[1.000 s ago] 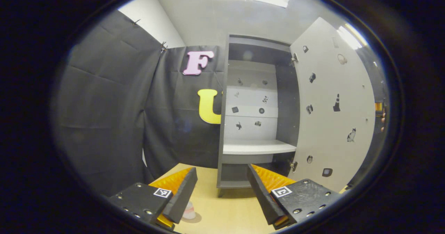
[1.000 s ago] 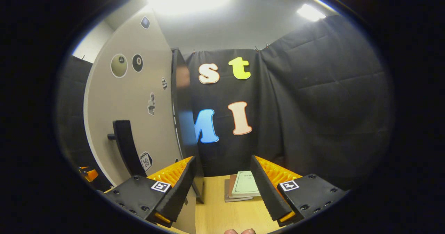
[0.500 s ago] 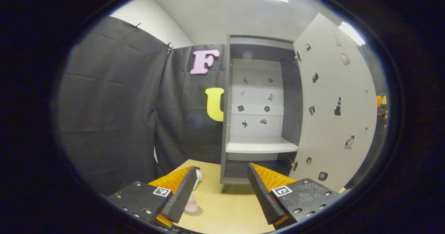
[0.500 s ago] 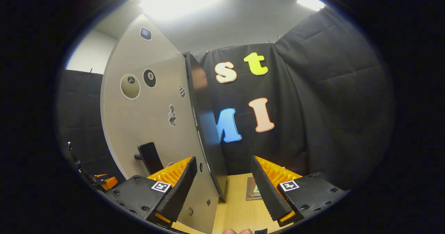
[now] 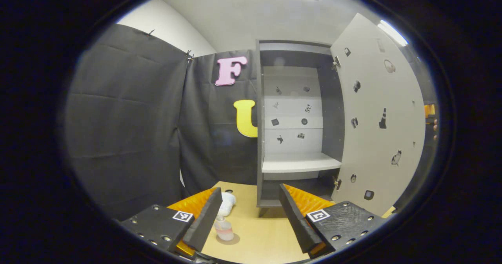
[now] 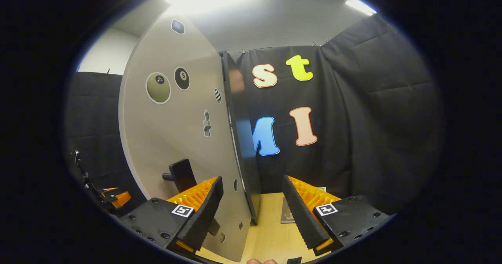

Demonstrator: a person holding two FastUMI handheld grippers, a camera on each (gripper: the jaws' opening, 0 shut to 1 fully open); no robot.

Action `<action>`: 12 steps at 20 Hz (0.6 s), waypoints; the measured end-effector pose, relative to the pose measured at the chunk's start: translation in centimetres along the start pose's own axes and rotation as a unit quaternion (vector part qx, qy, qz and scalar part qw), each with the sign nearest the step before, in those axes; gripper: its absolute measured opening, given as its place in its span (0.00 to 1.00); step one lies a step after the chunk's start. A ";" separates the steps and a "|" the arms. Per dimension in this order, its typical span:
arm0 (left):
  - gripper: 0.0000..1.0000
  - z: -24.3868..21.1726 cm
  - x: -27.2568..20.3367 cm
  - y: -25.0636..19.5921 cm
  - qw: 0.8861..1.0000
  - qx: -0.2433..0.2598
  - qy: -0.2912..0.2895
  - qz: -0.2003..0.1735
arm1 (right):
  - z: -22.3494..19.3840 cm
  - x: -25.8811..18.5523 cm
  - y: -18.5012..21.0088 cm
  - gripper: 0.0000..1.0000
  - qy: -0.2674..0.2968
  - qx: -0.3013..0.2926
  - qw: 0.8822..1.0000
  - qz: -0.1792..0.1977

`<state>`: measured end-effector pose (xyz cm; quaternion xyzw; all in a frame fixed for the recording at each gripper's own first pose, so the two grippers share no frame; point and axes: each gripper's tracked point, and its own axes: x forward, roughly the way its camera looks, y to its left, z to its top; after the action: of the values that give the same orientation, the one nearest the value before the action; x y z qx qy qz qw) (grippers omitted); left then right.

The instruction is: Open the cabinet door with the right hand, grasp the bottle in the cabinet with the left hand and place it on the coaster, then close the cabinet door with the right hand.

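Black-draped booth, cabinet door point(image 6: 176, 138) open; both grippers gape empty, the door's stiff handle point(image 6: 182, 173) at the right gripper's point(image 6: 253, 213) ten o'clock.

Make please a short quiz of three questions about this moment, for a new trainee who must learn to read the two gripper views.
1. True or false: the cabinet door stands open.
2. Where is the bottle now? A: on the cabinet shelf; B: on the table, near the left gripper; C: between the right gripper's fingers.
3. Fill in: in the right gripper view, the door's dark ______ shows just above one finger of the right gripper.

Key:
1. True; the inside of the cabinet is in sight.
2. B; the bottle stands upright on the wood, with the fingers of both grippers apart and holding nothing.
3. handle
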<state>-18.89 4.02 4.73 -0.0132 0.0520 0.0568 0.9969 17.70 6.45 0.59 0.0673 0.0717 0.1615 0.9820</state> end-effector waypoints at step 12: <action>0.88 -1.1 4.3 7.6 0.999 -0.022 0.007 -0.043 | -1.2 0.6 9.7 0.97 0.007 0.006 1.000 -0.017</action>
<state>-15.65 12.00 3.07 -0.0374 0.0569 0.0150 0.9976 15.11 15.87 0.82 0.0709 0.0811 0.1450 0.9836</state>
